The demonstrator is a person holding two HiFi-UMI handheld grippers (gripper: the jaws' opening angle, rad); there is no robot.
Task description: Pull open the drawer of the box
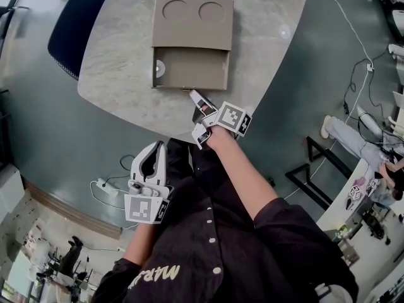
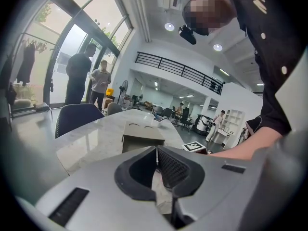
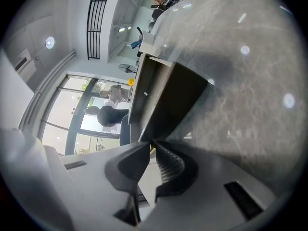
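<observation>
as far as i can see, drawer [image 1: 189, 68]: sticks out of the box [image 1: 192, 21] toward the person, open on top
box: lies flat on the marble table [image 1: 120, 55], two round recesses in its lid
knob [image 1: 187, 91]: small, gold, on the drawer front, near the table edge
right gripper [image 1: 193, 95]: tips pinched on the knob
left gripper [image 1: 158, 146]: jaws pressed together, nothing between them, held low by the person's shirt, off the table
white disc [image 1: 160, 68]: inside the drawer, left end
</observation>
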